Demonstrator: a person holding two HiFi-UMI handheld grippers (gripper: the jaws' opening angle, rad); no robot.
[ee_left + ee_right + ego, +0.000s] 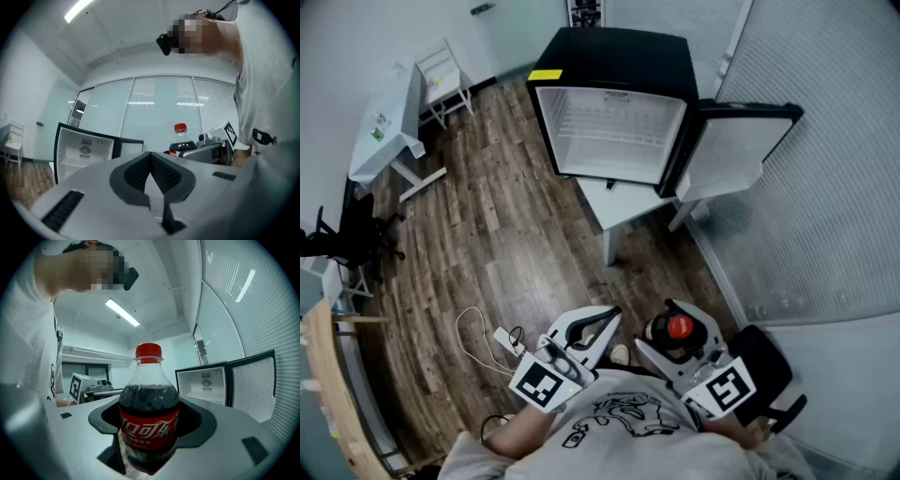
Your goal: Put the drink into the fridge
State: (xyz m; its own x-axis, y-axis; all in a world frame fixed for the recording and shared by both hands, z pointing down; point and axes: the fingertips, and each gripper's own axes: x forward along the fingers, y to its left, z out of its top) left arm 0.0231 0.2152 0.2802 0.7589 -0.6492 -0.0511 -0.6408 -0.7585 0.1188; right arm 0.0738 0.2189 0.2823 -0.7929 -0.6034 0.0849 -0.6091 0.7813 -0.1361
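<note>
A cola bottle [149,423] with a red cap and red label stands upright between the jaws of my right gripper [150,411], which is shut on its body. In the head view the red cap [678,327] shows inside the right gripper [673,330], close to my chest. The left gripper [602,323] beside it is shut with its tips touching and nothing in it. From the left gripper view [151,159] the bottle [179,137] shows to the right. The black fridge [609,141] stands ahead with its door [727,155] swung open to the right; the white inside looks empty.
The fridge sits on a small white table [623,208]. On the wood floor near my feet lies a power strip with a white cable [500,339]. A white desk [386,127], white chair [445,75] and black office chair [347,239] stand at left. A glass partition [825,169] runs along the right.
</note>
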